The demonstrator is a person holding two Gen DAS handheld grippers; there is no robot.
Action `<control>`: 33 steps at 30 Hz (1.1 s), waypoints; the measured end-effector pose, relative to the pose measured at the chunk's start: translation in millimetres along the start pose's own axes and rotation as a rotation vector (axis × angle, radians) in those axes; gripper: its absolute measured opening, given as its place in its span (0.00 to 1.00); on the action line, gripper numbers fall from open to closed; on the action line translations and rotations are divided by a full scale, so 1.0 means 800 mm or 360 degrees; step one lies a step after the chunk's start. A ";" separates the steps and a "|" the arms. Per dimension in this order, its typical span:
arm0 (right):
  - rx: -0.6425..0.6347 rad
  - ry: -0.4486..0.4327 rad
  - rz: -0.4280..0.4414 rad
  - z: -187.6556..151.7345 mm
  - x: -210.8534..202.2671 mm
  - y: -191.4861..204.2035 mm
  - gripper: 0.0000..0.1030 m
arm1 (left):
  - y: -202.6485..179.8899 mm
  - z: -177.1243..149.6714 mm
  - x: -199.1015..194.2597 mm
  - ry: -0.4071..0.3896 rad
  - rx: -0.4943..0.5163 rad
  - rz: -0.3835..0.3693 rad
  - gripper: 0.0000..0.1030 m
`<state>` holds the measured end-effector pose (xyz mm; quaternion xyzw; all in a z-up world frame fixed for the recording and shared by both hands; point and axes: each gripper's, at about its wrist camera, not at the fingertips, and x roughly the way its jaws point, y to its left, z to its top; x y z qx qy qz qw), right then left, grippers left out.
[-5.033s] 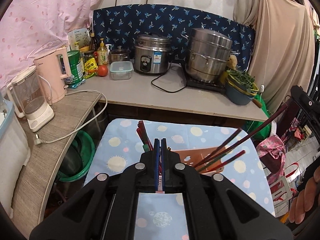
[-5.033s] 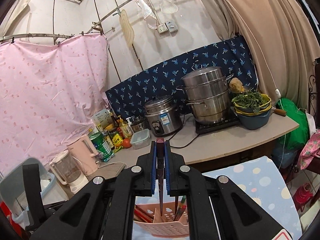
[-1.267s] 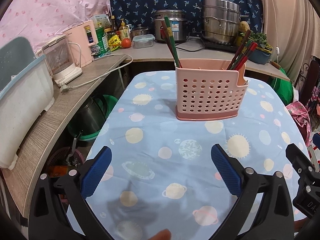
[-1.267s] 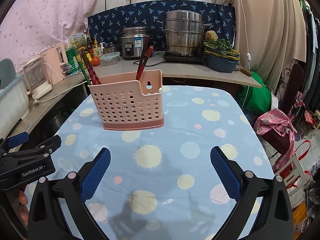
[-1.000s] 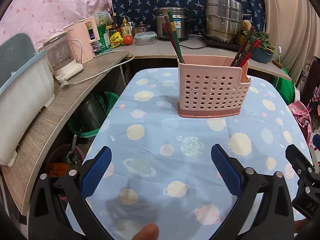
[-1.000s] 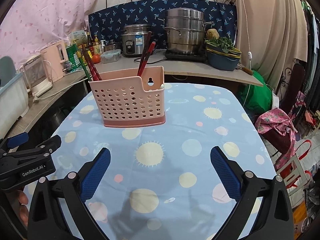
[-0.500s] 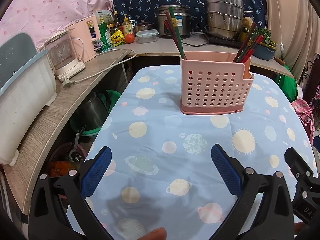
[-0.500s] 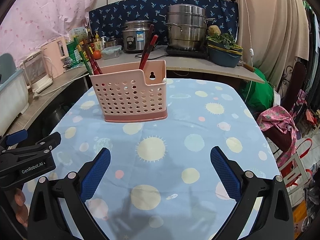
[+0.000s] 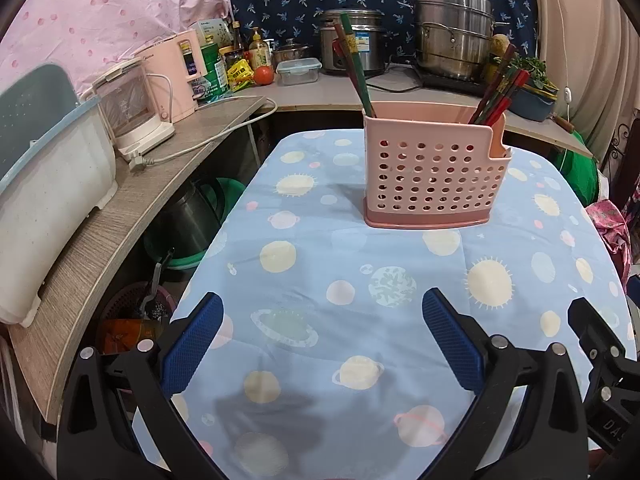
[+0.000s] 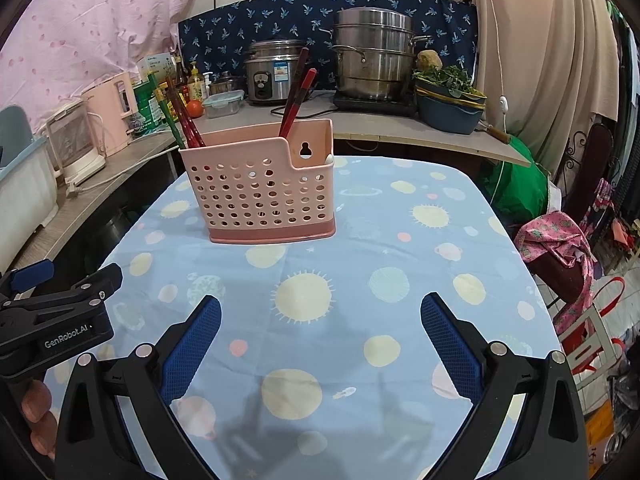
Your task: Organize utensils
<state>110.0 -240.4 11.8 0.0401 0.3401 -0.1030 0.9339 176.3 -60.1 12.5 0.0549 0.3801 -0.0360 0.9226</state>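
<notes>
A pink perforated utensil basket point(image 9: 432, 176) stands on the blue planet-print tablecloth point(image 9: 360, 280); it also shows in the right wrist view point(image 10: 260, 192). Red and green chopsticks point(image 9: 354, 68) lean in its left compartment and red and dark ones point(image 9: 498, 88) in its right; they show in the right wrist view too point(image 10: 296, 92). My left gripper point(image 9: 322, 344) is open and empty, low over the near cloth. My right gripper point(image 10: 320, 344) is open and empty, also near the table's front. The left gripper's body shows at the right wrist view's left edge point(image 10: 52, 320).
A counter behind holds a rice cooker point(image 10: 272, 72), a steel steamer pot point(image 10: 372, 60), a bowl of greens point(image 10: 448, 100), bottles and a pink kettle point(image 9: 176, 72). A white tub point(image 9: 44, 184) sits on the left shelf. A pink bag point(image 10: 560, 252) lies right of the table.
Five seconds ago both grippers were shut above the basket with chopsticks. Now both are open and empty, drawn back low to the table's near edge. Over the last second the view shifts only slightly.
</notes>
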 end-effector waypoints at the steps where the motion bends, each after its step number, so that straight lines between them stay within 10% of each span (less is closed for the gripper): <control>1: 0.0001 0.0001 0.0003 0.000 0.001 0.000 0.94 | 0.001 0.000 0.001 0.0004 -0.0004 0.0004 0.93; 33: -0.0005 0.0009 -0.0003 -0.004 0.008 0.010 0.94 | 0.003 -0.001 0.005 -0.0015 -0.0013 0.0031 0.93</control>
